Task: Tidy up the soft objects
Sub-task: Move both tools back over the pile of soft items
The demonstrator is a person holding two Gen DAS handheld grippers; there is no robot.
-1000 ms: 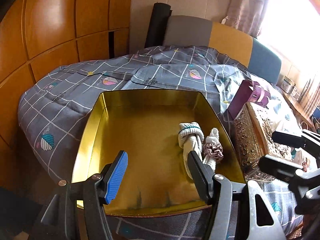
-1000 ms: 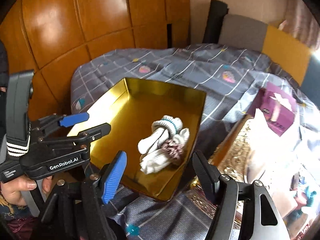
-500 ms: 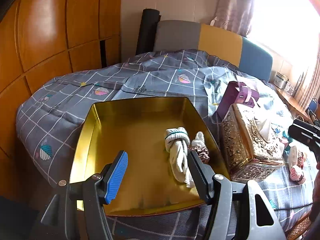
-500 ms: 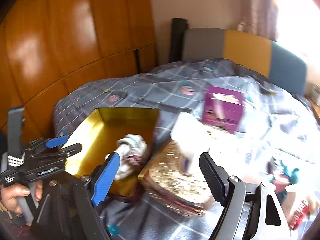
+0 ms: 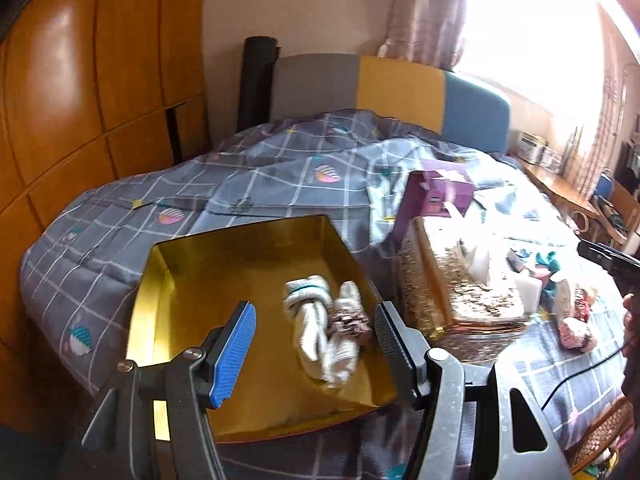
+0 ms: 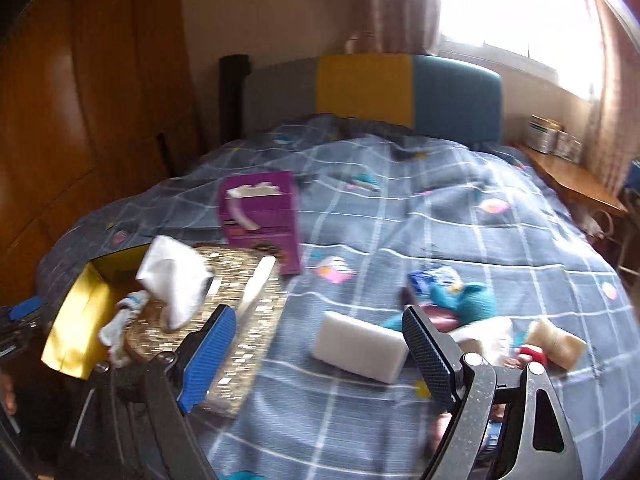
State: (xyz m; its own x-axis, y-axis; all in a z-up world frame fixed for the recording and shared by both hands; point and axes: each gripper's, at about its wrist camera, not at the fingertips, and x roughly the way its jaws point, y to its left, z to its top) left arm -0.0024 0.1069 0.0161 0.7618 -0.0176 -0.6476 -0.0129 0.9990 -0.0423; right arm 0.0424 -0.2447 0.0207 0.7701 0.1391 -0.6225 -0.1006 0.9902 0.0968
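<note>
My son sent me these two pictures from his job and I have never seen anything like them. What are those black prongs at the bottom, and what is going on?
Each picture comes from a camera fixed on a hand-held claw; a person holds one in each hand. The prongs are the claw's two fingers. The left claw hangs open over a gold tray on the bed, with rolled socks in the tray. The right claw is open too, above a white sponge. Near it lie a teal soft toy, a gold tissue box and a purple box. Neither claw holds anything.
</note>
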